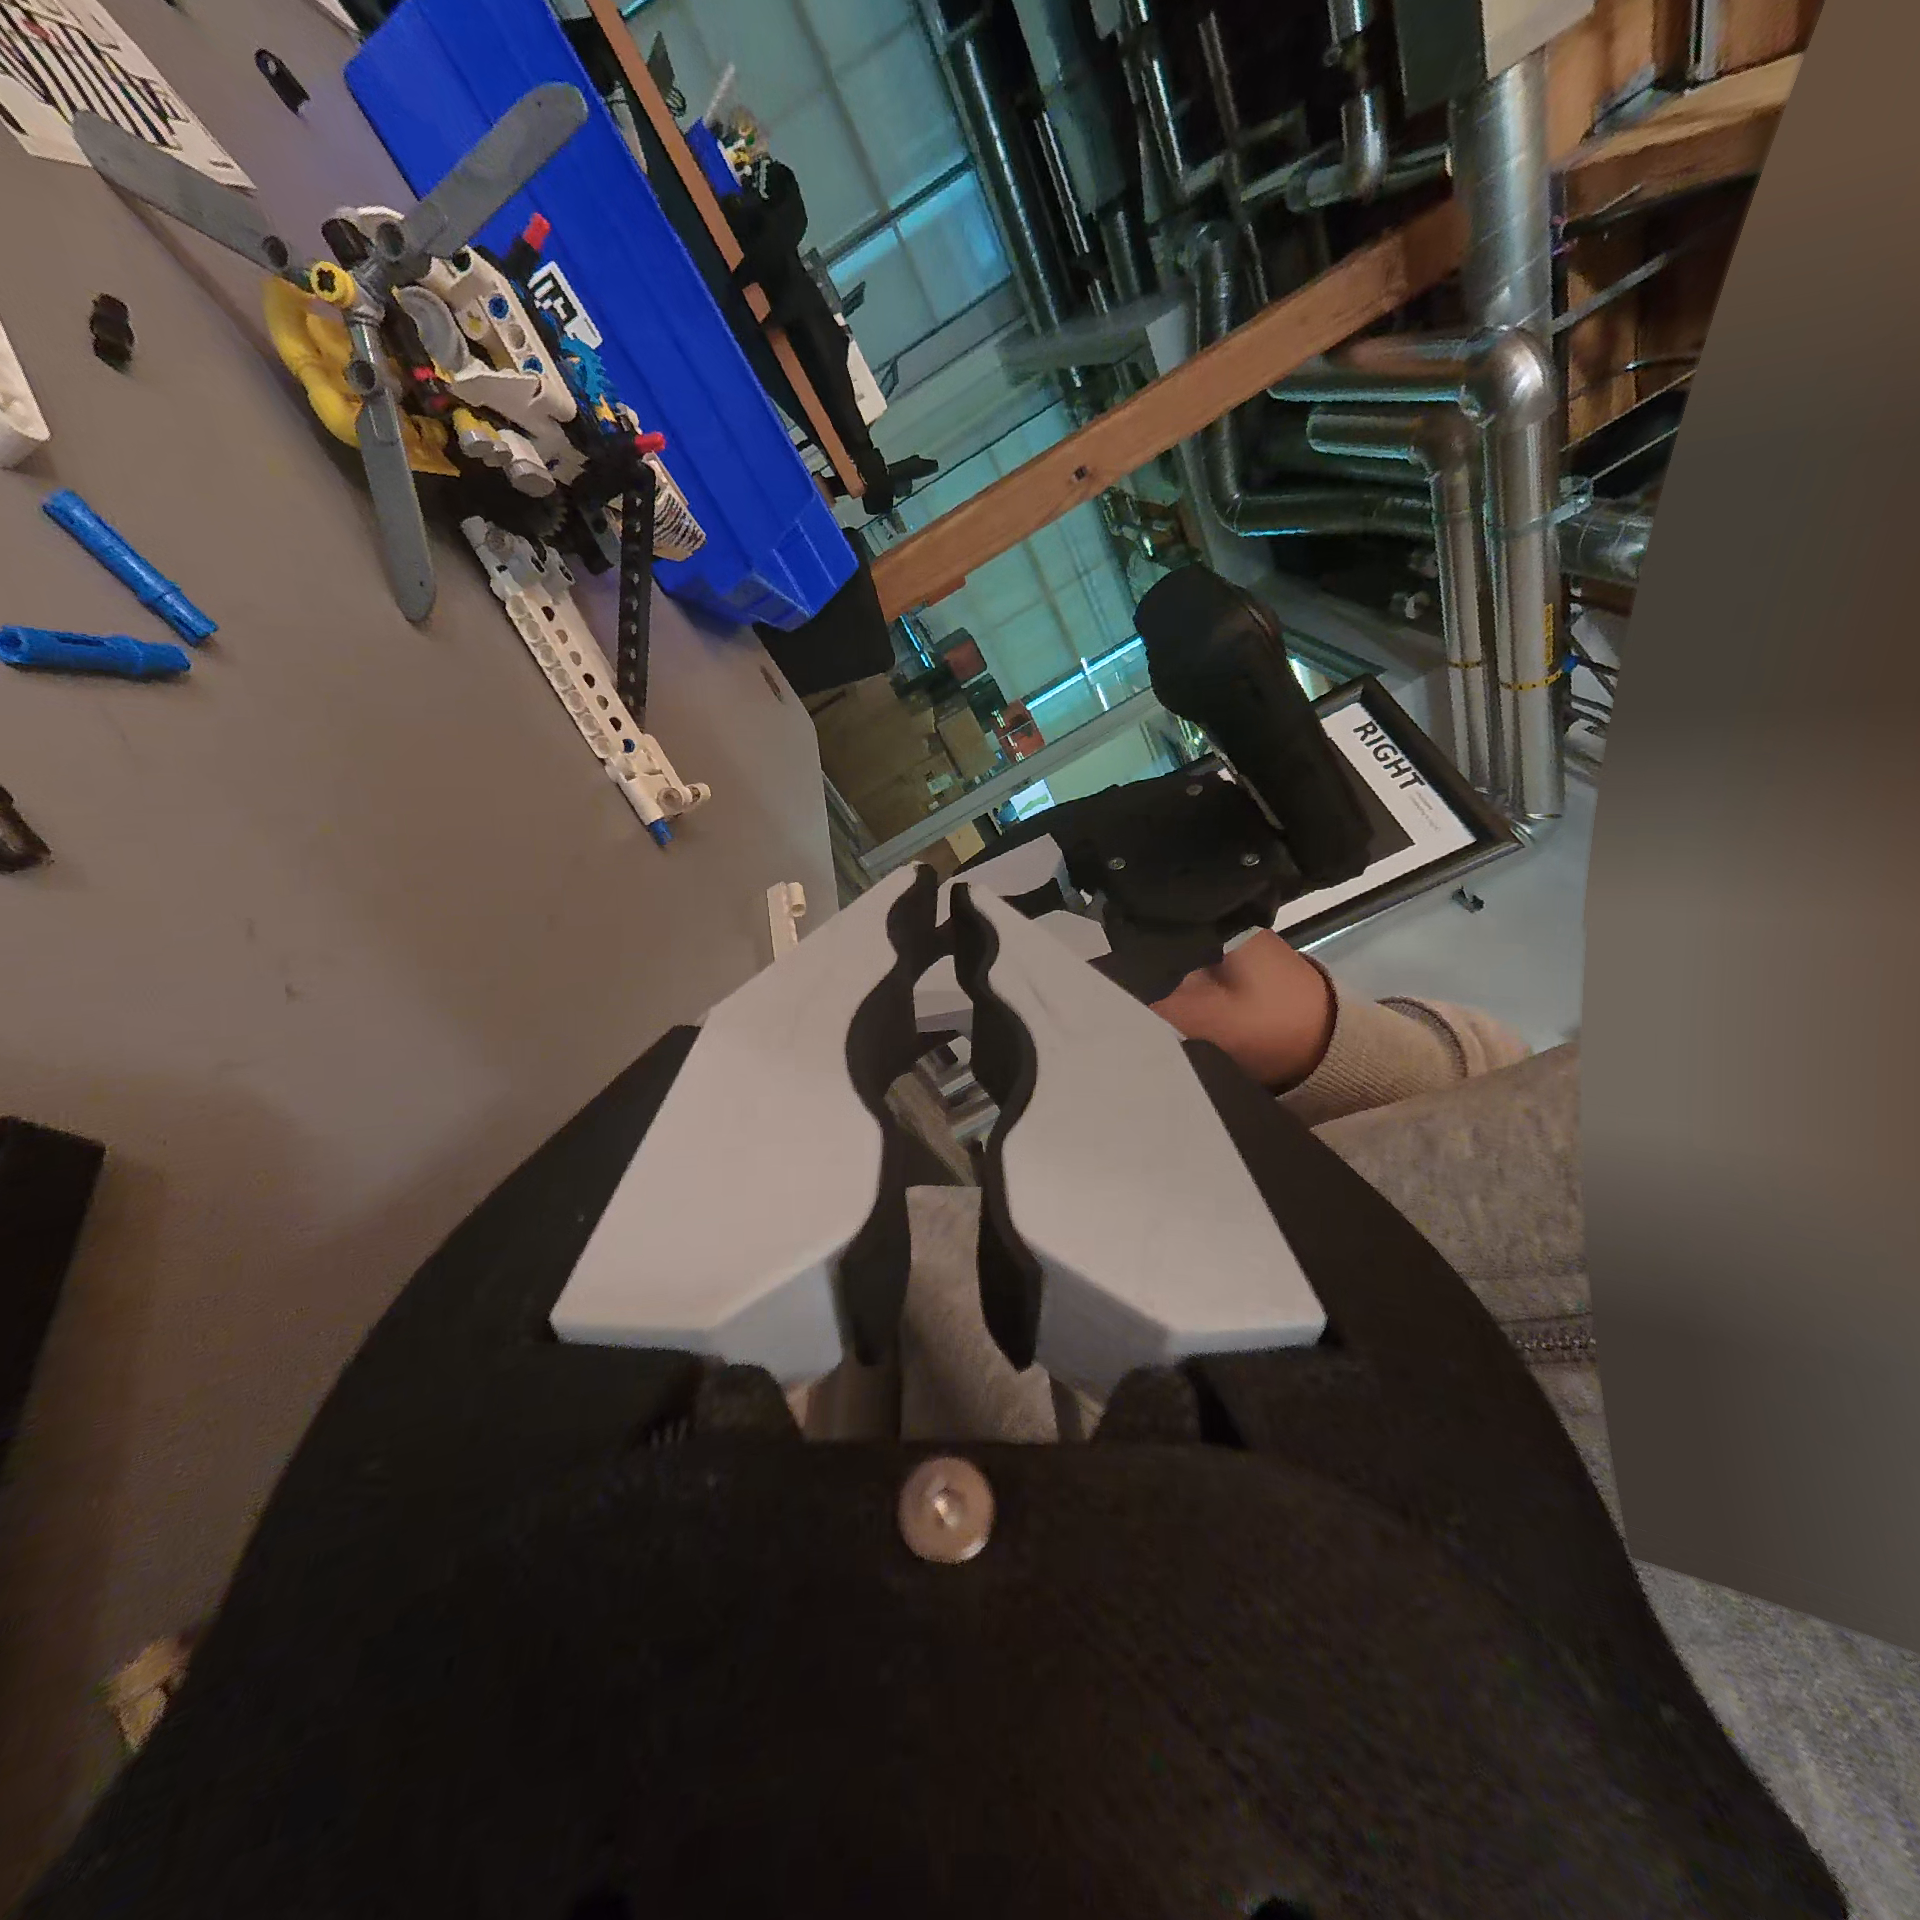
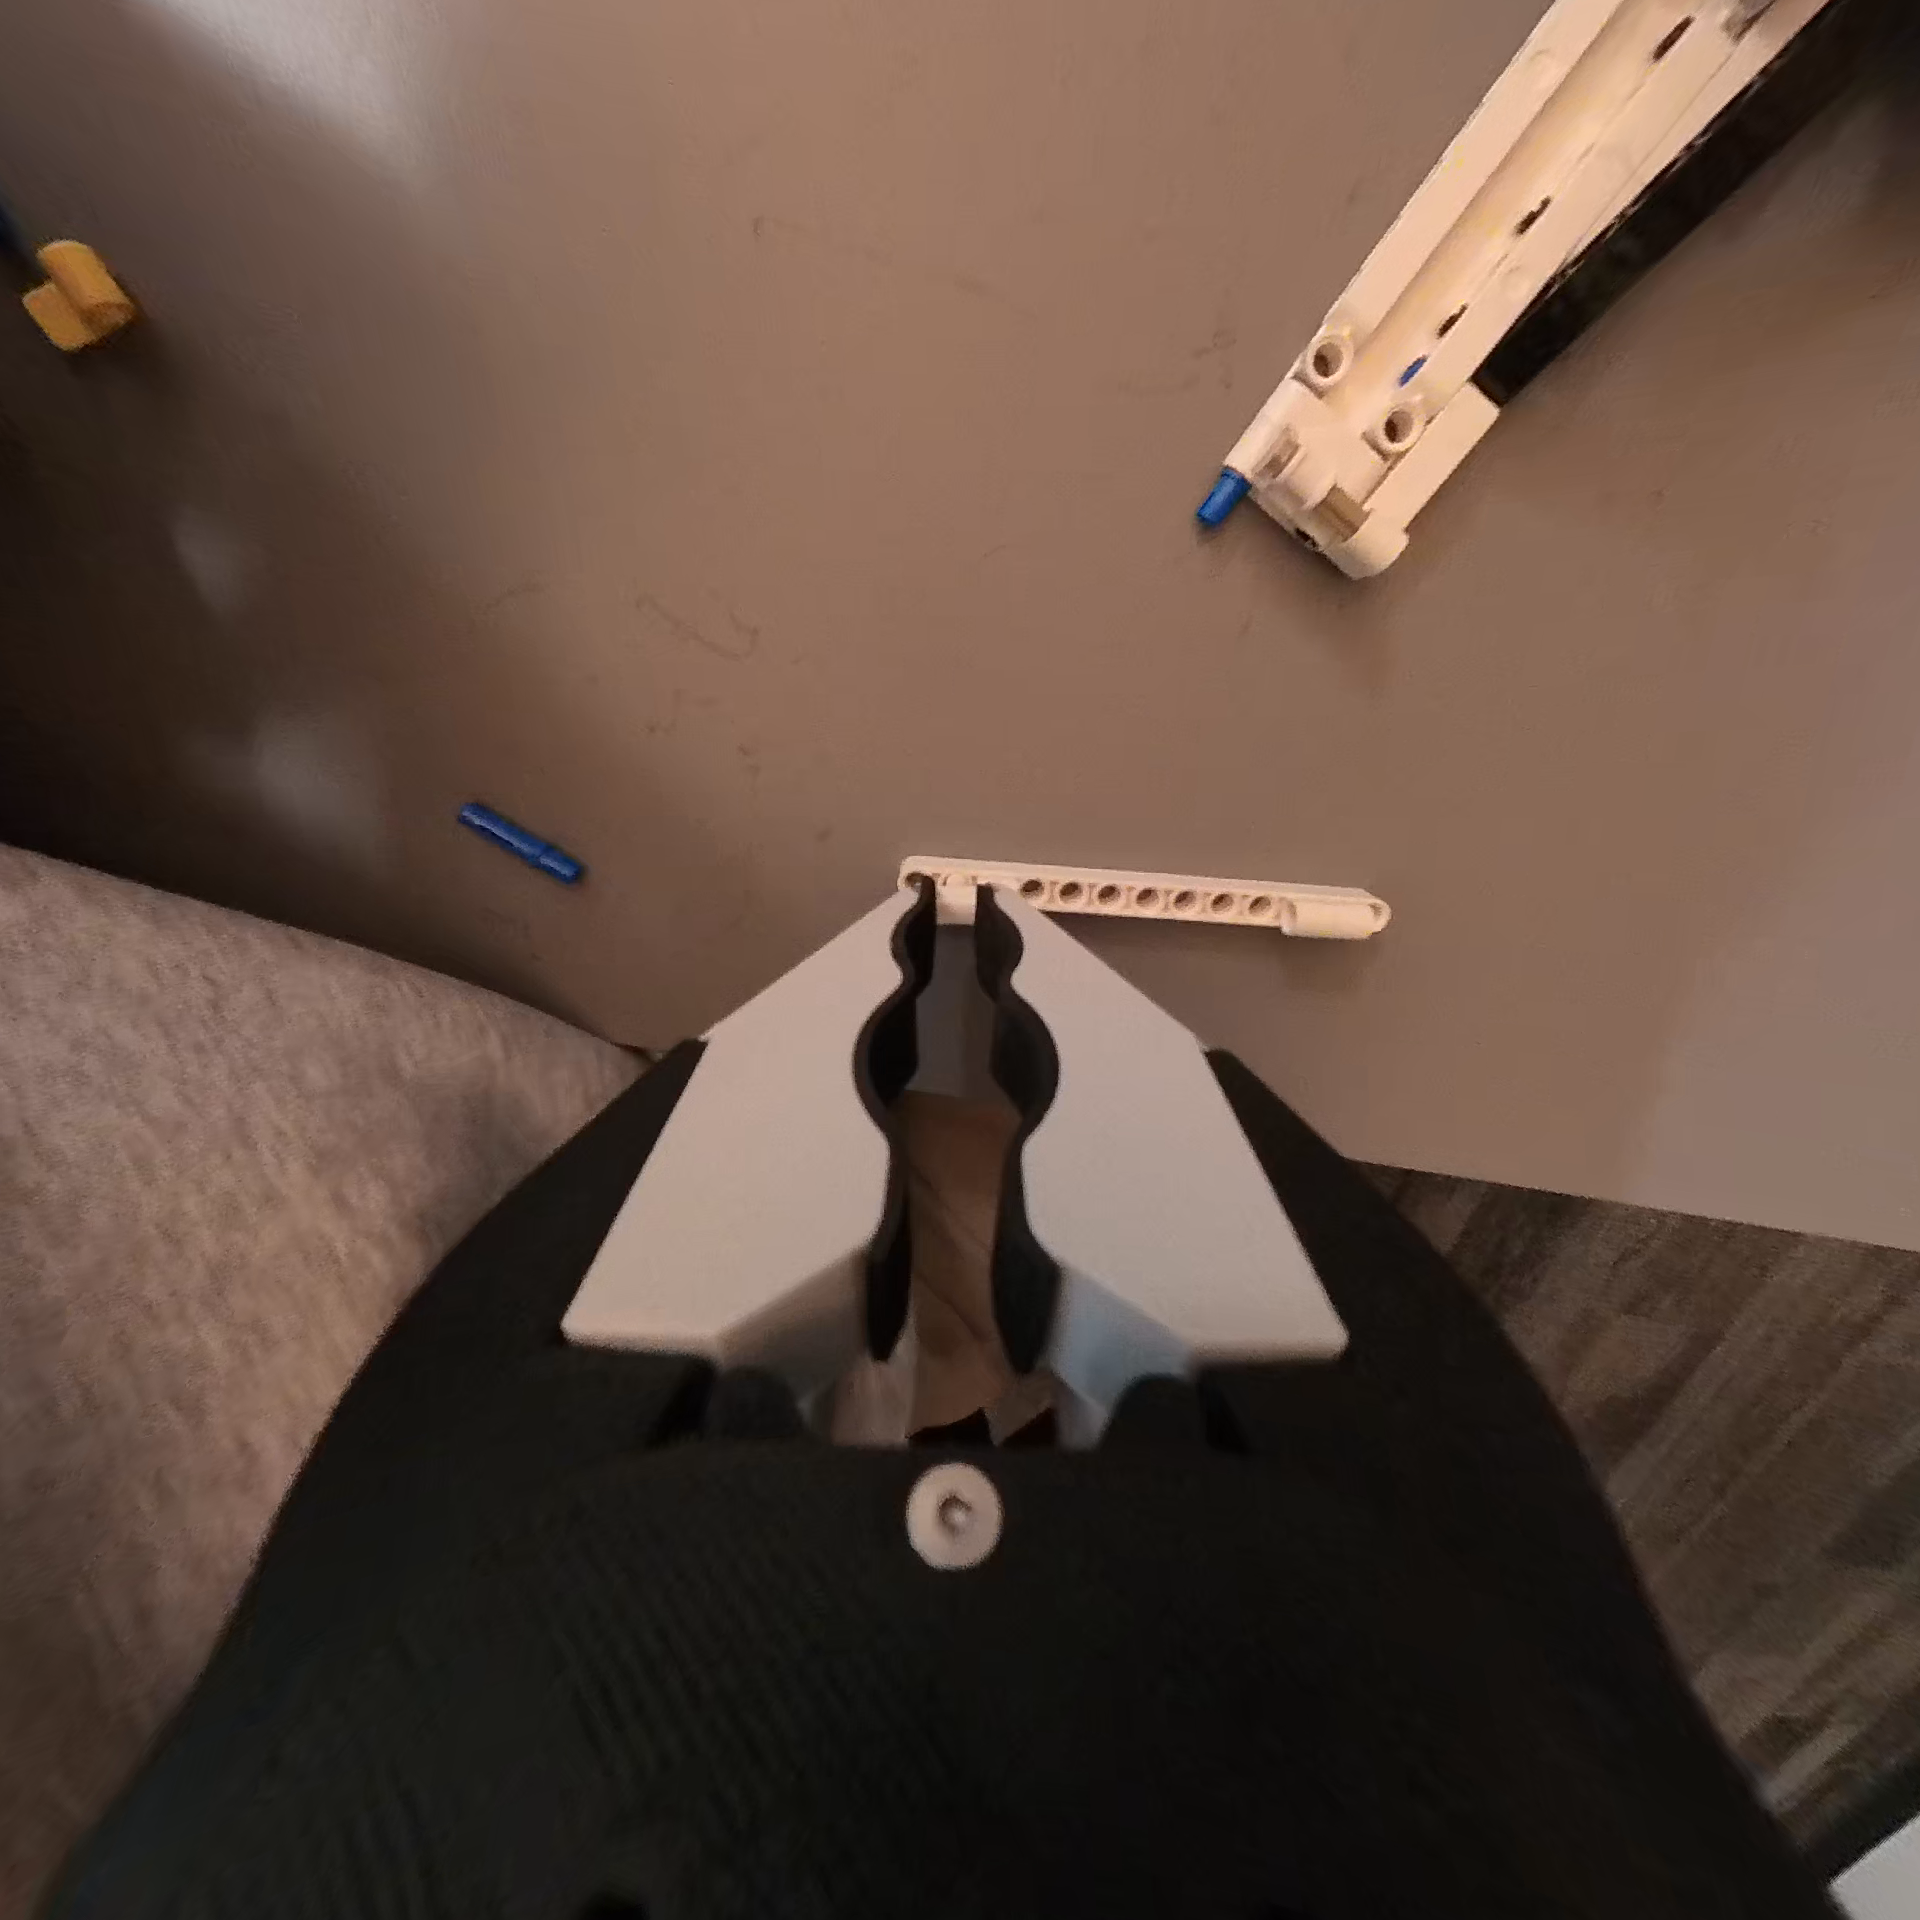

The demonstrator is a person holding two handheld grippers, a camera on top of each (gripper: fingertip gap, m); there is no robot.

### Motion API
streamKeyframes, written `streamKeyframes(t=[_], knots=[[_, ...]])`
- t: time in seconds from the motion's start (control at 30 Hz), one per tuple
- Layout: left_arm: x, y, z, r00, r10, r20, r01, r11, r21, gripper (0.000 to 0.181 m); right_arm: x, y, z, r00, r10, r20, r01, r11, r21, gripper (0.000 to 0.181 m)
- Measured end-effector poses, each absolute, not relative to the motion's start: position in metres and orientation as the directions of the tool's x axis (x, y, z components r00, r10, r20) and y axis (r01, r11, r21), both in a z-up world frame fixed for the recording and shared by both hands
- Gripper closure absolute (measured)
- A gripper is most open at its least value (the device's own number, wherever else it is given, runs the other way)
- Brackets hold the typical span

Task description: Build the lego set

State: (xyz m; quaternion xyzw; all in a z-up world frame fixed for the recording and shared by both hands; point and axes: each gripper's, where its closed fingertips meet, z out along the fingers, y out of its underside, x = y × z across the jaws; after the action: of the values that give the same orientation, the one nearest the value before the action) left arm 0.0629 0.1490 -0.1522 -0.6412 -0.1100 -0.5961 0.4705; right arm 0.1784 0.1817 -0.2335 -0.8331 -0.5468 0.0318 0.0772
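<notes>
Lego beam [image 2: 1143, 900], white and studded with holes, lies flat on the grey table [image 2: 935, 468], near the model's tail [image 2: 1382, 416]. My right claw [image 2: 956, 909] nearly closed over its left end; squeeze squarely across. Left claw [image 1: 940, 904] idle, empty, slightly parted.

Grey matte bench [image 2: 935, 436], surface scuffed. Near edge, right wrist view: white holed beam [image 2: 1143, 902] lies flat, roughly parallel to that edge. Small blue pin [image 2: 520, 842] beside it, apart. Yellow connector piece [image 2: 78, 296] further in. Part-built lego model [image 1: 447, 384] stands toward the far side, its white tail boom [image 1: 582, 665] stretching back toward the near edge, blue pin at its tip. Blue bin [image 1: 623, 312] just behind the model. Two blue axle pieces [image 1: 125, 566] lie near each other. Printed sheet [image 1: 94, 94] at far corner.
</notes>
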Motion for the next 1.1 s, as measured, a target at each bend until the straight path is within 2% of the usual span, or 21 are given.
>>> streamKeyframes(t=[0.57,0.9,1.0,1.1], knots=[[0.066,0.149,-0.154,0.245,-0.416,0.875,0.696,-0.553,-0.458,0.181,0.179,0.182,-0.234,0.576,0.816,-0.053,0.787,-0.571,-0.233,0.175],[0.066,0.149,-0.155,0.236,-0.413,0.879,0.697,-0.558,-0.45,0.181,0.177,0.179,-0.236,0.498,0.867,-0.004,0.843,-0.485,-0.232,0.175],[0.067,0.149,-0.154,0.235,-0.414,0.879,0.697,-0.559,-0.449,0.181,0.176,0.18,-0.233,0.496,0.868,-0.03,0.829,-0.484,-0.279,0.175],[0.07,0.148,-0.153,0.235,-0.424,0.874,0.688,-0.563,-0.458,0.181,0.16,0.185,-0.217,0.509,0.853,-0.114,0.759,-0.507,-0.408,0.175]])
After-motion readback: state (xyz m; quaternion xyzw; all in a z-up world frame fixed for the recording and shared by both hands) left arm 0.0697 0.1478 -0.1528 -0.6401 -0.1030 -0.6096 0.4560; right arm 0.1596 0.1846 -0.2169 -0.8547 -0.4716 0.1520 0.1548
